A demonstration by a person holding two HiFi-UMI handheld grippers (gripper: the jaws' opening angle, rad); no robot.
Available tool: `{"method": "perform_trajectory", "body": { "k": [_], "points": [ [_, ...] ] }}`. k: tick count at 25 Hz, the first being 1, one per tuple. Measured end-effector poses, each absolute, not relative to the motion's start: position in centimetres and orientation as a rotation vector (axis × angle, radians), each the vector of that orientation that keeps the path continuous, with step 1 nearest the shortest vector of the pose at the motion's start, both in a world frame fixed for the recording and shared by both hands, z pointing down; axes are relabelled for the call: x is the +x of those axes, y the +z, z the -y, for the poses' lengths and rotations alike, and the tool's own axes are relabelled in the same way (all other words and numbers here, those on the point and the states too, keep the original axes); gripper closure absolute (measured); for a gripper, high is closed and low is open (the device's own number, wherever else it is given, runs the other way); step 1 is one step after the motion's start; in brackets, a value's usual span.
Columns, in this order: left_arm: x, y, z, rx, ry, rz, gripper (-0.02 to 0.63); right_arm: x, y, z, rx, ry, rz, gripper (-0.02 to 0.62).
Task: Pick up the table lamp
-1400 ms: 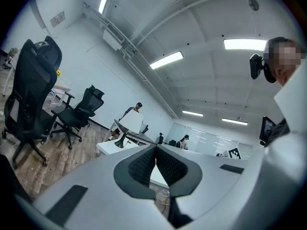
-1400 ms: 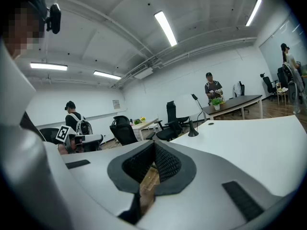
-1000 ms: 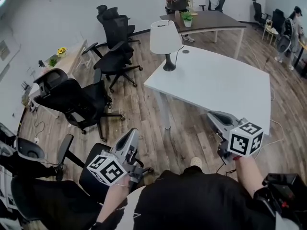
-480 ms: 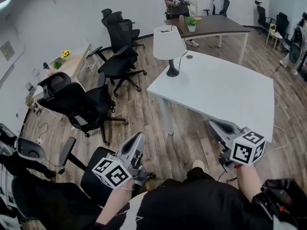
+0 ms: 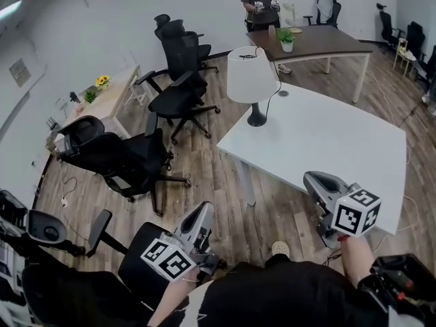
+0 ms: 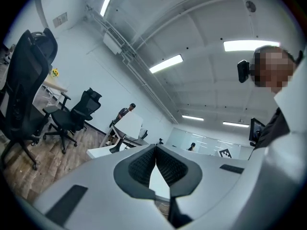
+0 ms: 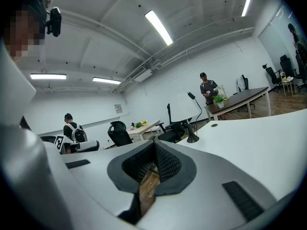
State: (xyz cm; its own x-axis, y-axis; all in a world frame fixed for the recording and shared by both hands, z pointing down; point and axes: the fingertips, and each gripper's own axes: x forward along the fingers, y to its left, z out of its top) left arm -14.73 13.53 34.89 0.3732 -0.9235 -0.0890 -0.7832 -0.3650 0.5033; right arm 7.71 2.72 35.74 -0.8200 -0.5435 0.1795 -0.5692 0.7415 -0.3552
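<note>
**Both grippers shut and empty, table lamp well ahead on the white table**

Head view: the left gripper (image 5: 204,210) is held low over the person's lap, jaws pressed together with nothing in them. A black office chair (image 5: 122,157) stands ahead of it and to its left. The right gripper (image 5: 312,180) is also closed and empty, and its tip reaches just over the near edge of the white table (image 5: 327,145). The table lamp (image 5: 253,80) stands upright on the table's far corner. It has a white shade on a dark stem and round base, and it is well ahead of both grippers, forward and left of the right one and forward and right of the left one. A dark cord runs from it across the tabletop. Beyond the lamp is a brown desk (image 5: 327,43) bearing a small potted plant (image 5: 286,38), with a standing person (image 5: 261,2) behind it.

Left gripper view: the ribbed pads meet along their length and nothing is caught between them. The lamp shade (image 6: 129,125) shows far ahead, just left of the jaw line, above the edge of the white table (image 6: 101,150). A tall chair back (image 6: 26,75) rises close on the left.

Right gripper view: the jaws are together and empty. The lamp's base (image 7: 193,138) sits on the white table (image 7: 259,138), ahead and slightly right of the jaw tips and far from them. The brown desk (image 7: 240,99) is further off to the right.
</note>
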Motion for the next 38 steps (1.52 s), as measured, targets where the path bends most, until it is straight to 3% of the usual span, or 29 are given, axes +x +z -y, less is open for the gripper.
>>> {"method": "perform_trajectory", "body": {
  "k": [15,24,38],
  "points": [
    [-14.4,35.6,3.6,2.246,-0.575,1.591,0.591,7.3,36.0,13.7,0.750,0.584,2.918,0.580],
    [-12.9,37.1,9.9,2.248,-0.461,1.579,0.591,6.7,36.5,18.6,0.663,0.581,2.938,0.580],
    [-16.8,36.0,20.7,2.386,-0.576,1.460,0.591,5.9,37.5,26.2,0.859,0.568,2.886,0.580]
  ]
}}
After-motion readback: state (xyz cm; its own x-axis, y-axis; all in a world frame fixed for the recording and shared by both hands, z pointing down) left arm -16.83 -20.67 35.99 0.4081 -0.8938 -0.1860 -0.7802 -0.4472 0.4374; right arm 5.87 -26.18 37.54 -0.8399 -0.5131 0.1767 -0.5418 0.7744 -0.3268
